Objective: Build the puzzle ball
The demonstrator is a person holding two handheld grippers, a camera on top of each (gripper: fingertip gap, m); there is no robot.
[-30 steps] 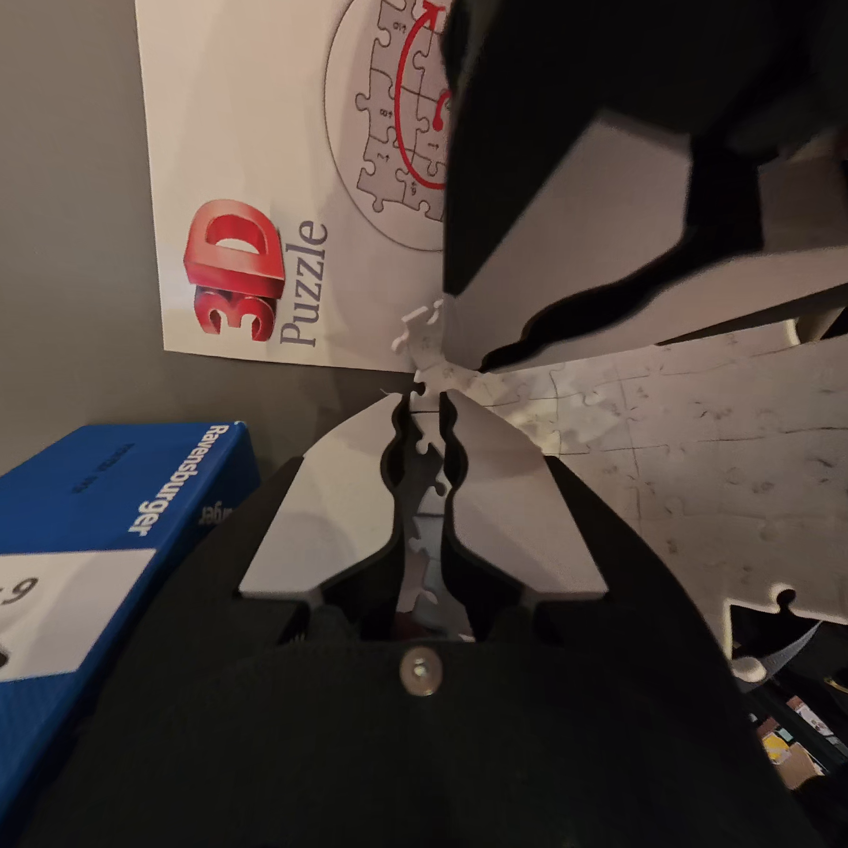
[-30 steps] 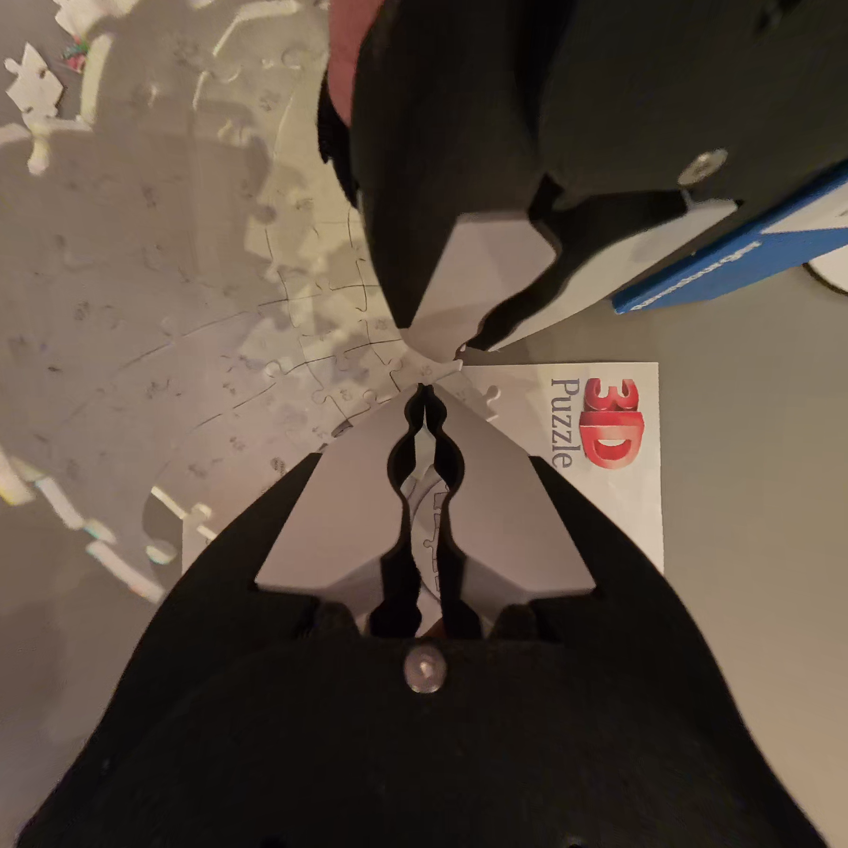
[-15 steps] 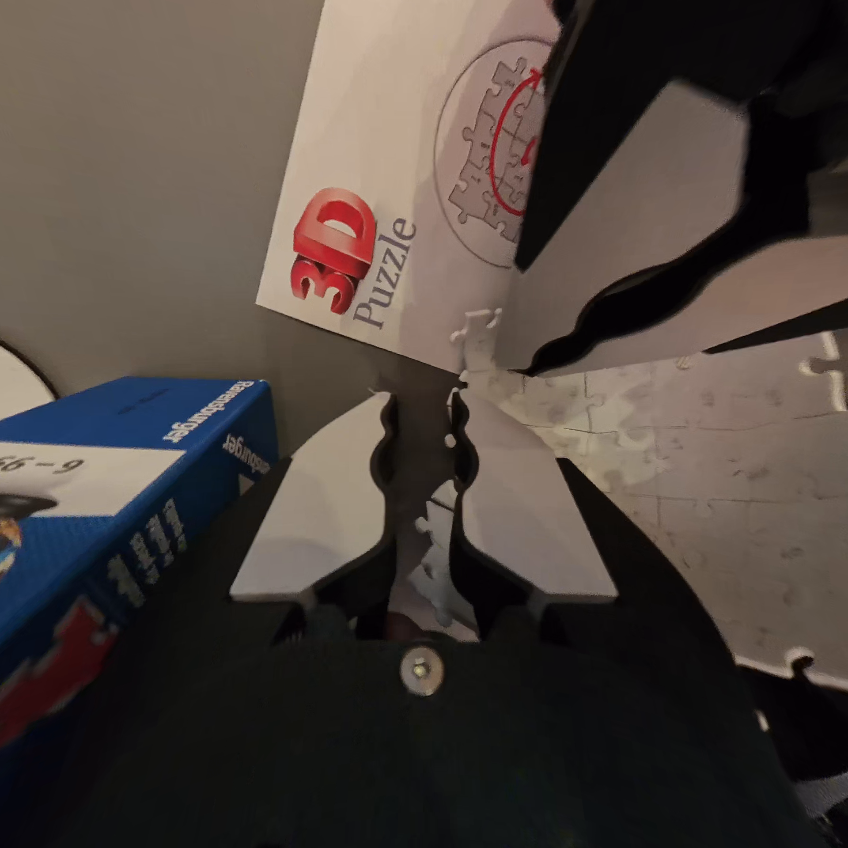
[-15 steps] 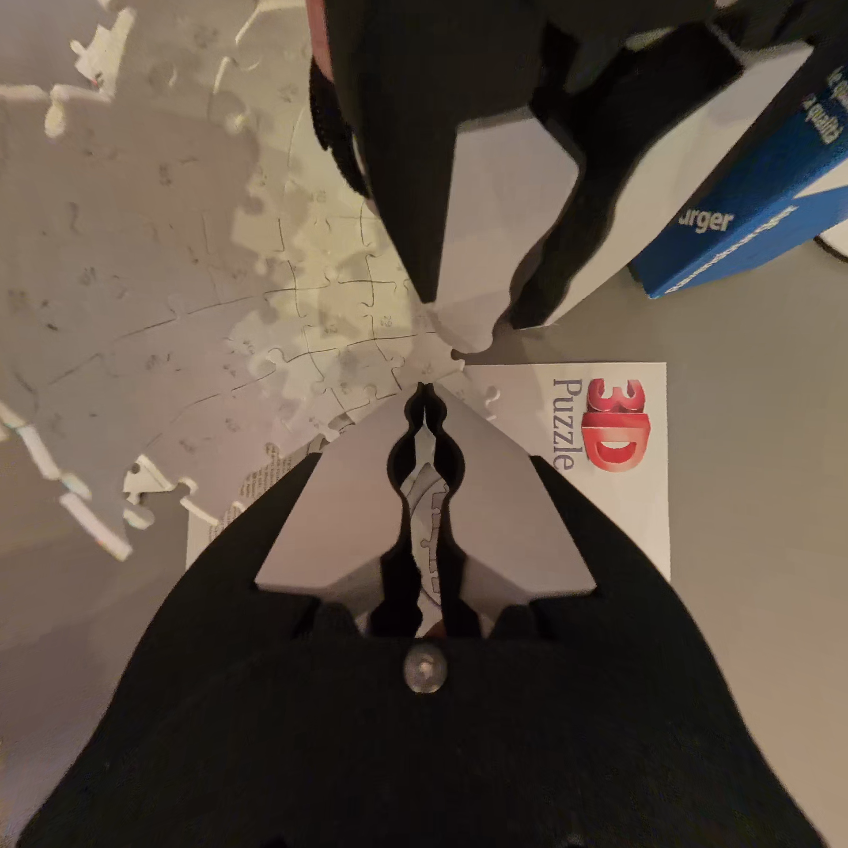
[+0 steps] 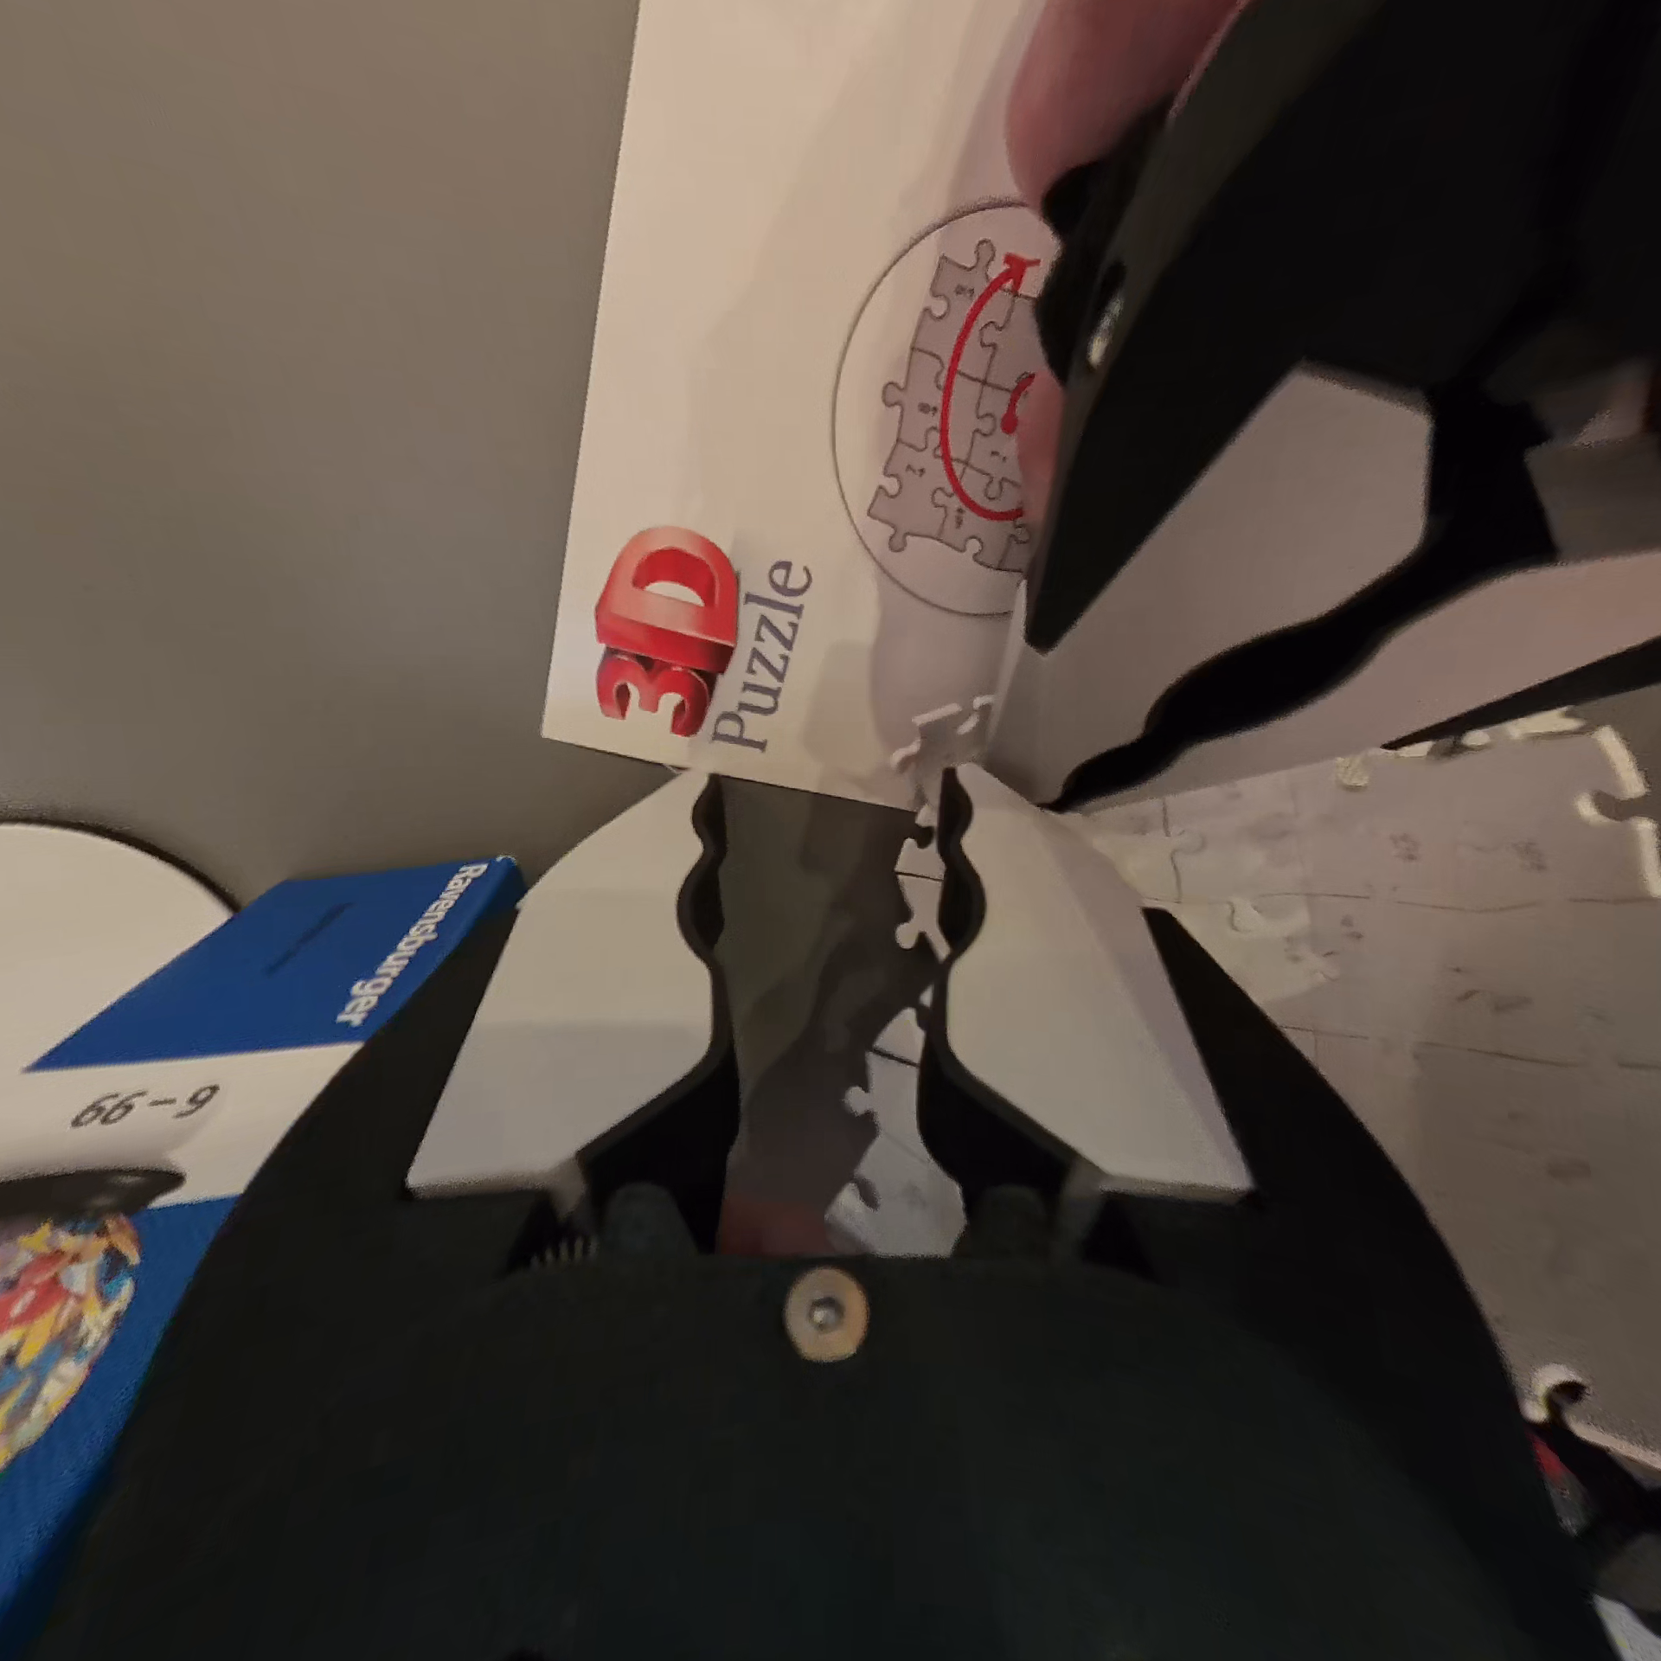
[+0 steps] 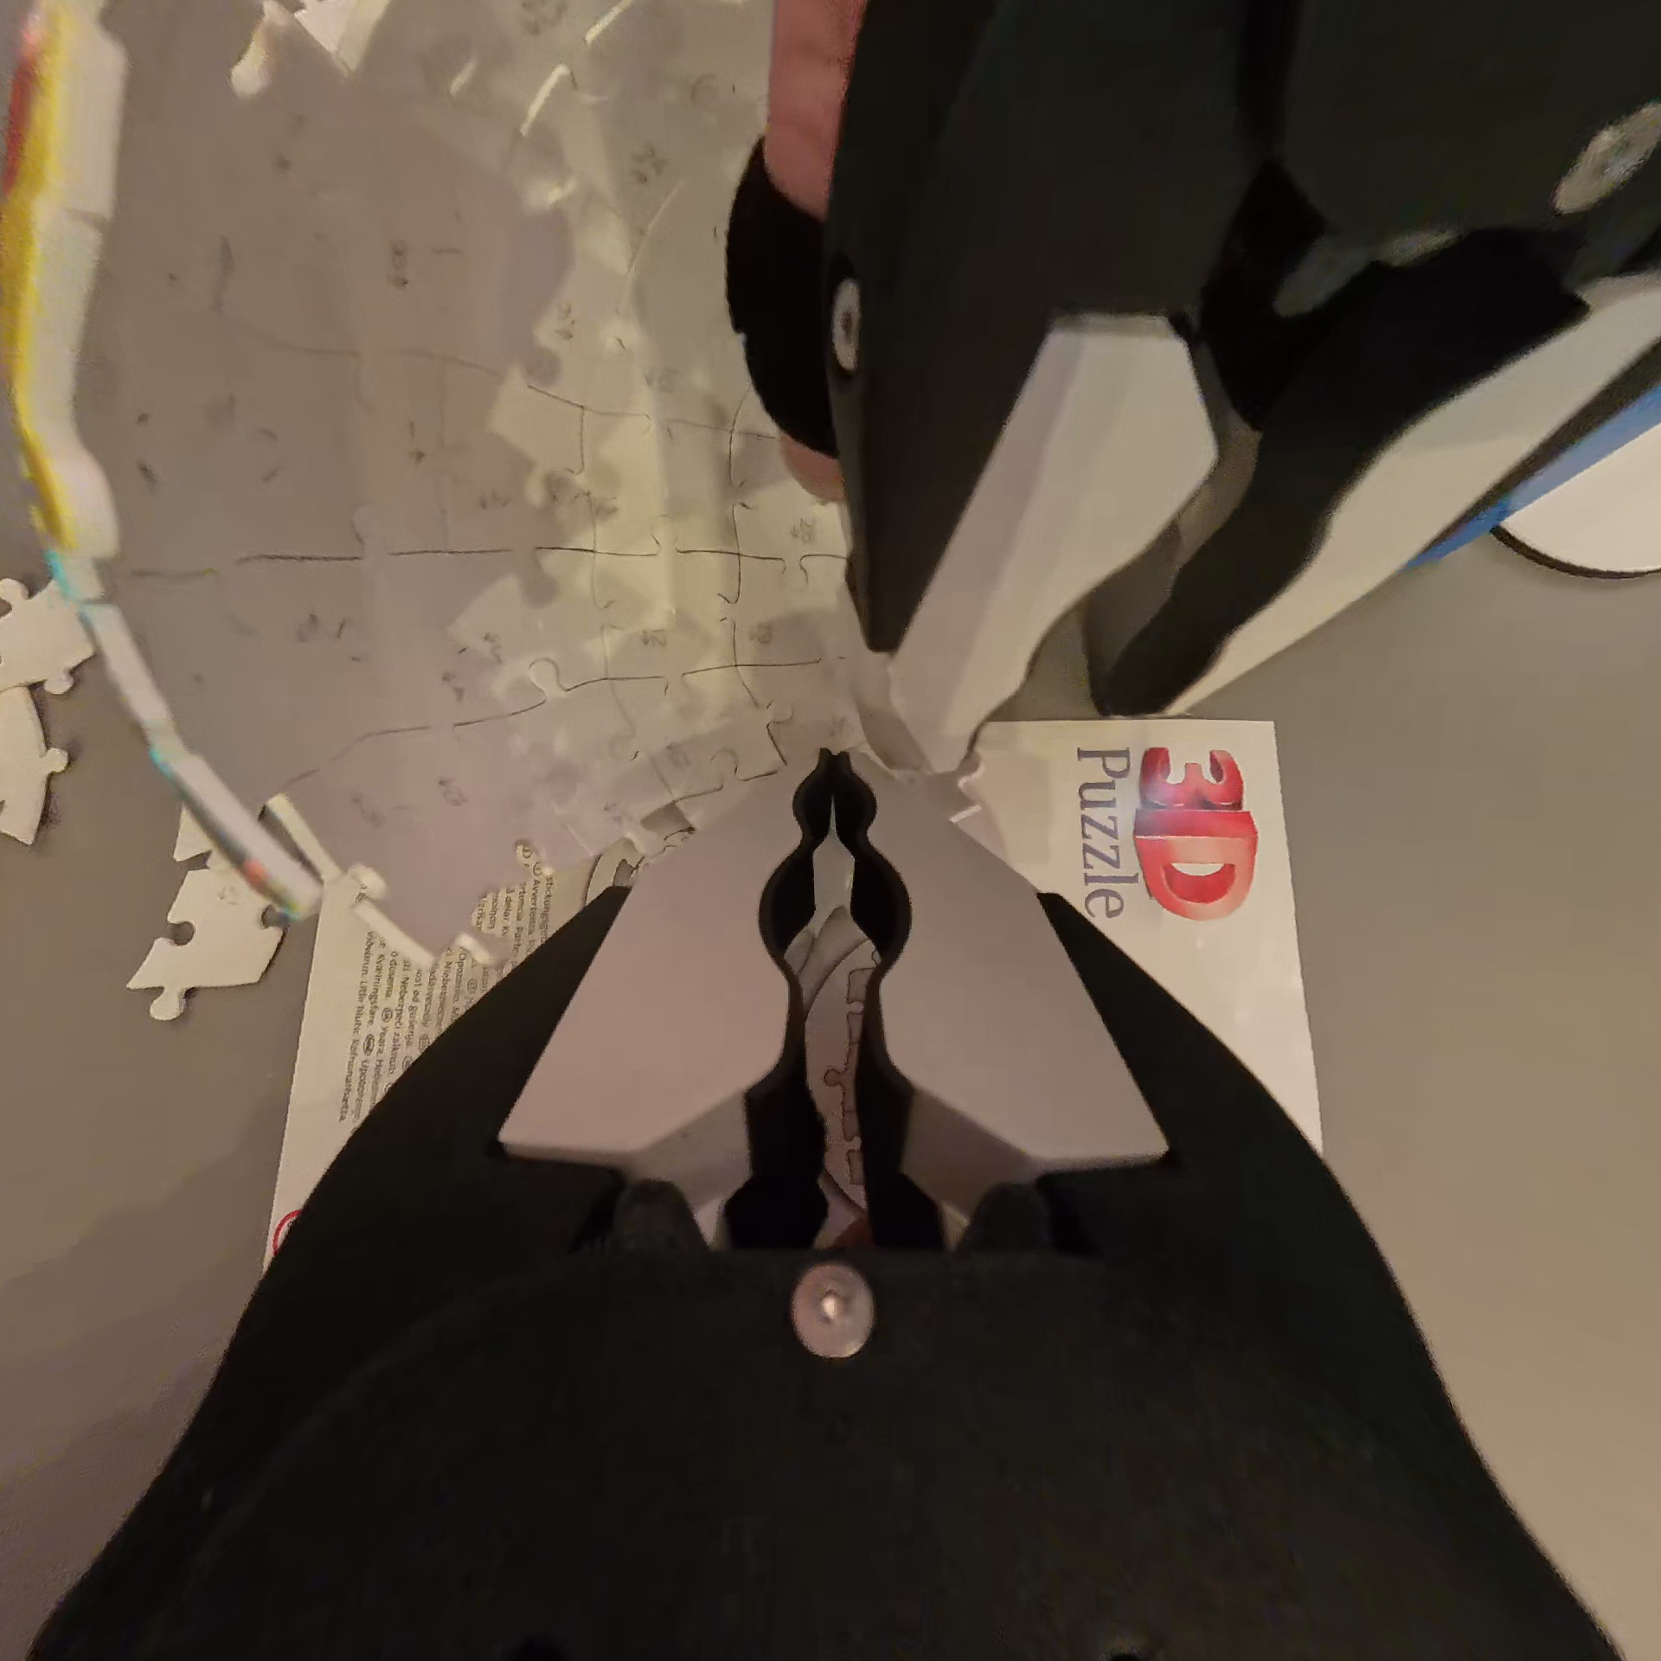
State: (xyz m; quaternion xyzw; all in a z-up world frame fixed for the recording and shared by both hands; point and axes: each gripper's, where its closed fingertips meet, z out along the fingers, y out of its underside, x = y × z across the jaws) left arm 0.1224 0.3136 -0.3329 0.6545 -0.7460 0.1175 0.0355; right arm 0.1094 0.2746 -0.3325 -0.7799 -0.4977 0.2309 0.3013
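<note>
The right gripper (image 6: 834, 759) is seen with its fingertips pressed together on the rim of the partly built puzzle ball (image 6: 503, 575), so the curved shell is pinched at its edge. The shell is viewed from its pale inner side, where the seams between joined pieces are visible; a coloured outer edge is seen at the far left of the right wrist view. The shell is held above the instruction leaflet (image 6: 1258, 989), which lies flat on the grey table (image 6: 1483, 1168).

The left gripper (image 5: 827, 791) is seen with its fingers spread apart and nothing gripped between them. Its right finger (image 5: 1016, 899) lies against the jagged edge of the shell (image 5: 1348, 944), and the gap between the fingers shows only the table and the leaflet corner. A protruding edge piece (image 5: 944, 732) of the shell is located just beyond the fingertips, at the point where the two grippers meet.

Loose puzzle pieces (image 6: 207, 935) lie on the table beside the leaflet. A blue puzzle box (image 5: 270, 989) is placed to the left of the left gripper, near a white round object (image 5: 90, 899) with a dark rim.
</note>
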